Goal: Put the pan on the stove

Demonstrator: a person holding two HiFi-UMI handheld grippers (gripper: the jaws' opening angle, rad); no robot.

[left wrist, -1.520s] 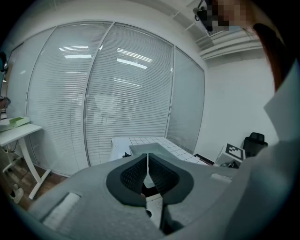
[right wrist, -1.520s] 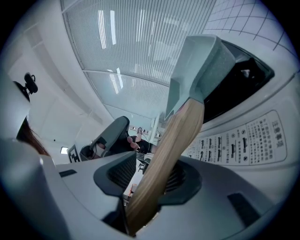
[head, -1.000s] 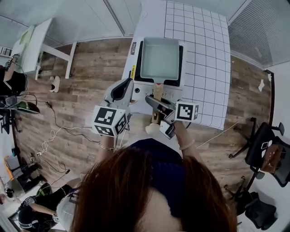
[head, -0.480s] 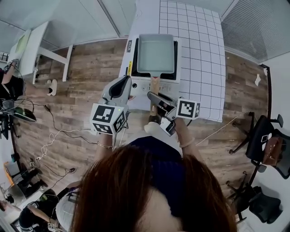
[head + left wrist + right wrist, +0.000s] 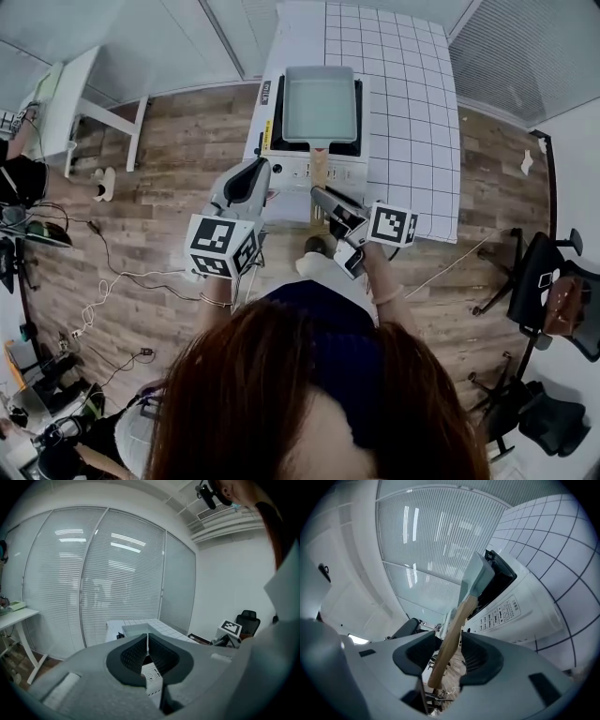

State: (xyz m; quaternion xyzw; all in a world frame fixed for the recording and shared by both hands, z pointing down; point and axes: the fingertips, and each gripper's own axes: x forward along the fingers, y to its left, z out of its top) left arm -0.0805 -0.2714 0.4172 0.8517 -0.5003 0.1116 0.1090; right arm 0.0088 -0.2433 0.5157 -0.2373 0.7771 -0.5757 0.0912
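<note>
A pale grey square pan (image 5: pixel 319 103) sits on the white table-top stove (image 5: pixel 281 169), its wooden handle (image 5: pixel 319 167) pointing toward me. My right gripper (image 5: pixel 321 195) is at the handle's end. In the right gripper view the handle (image 5: pixel 452 630) runs between the jaws of that gripper (image 5: pixel 449 651) with a gap beside it; the jaws have just been closing slightly and stand open. My left gripper (image 5: pixel 253 178) hovers left of the handle, off the stove's front, its jaws (image 5: pixel 148 641) together on nothing.
The stove stands at the near end of a white table with a black grid (image 5: pixel 412 112). Wooden floor lies all around, with cables (image 5: pixel 103 281) at the left, a white desk (image 5: pixel 66 94) at the far left and office chairs (image 5: pixel 553 300) at the right.
Both grippers have drawn back a little from the stove toward me. The pan has stayed in place on the stove.
</note>
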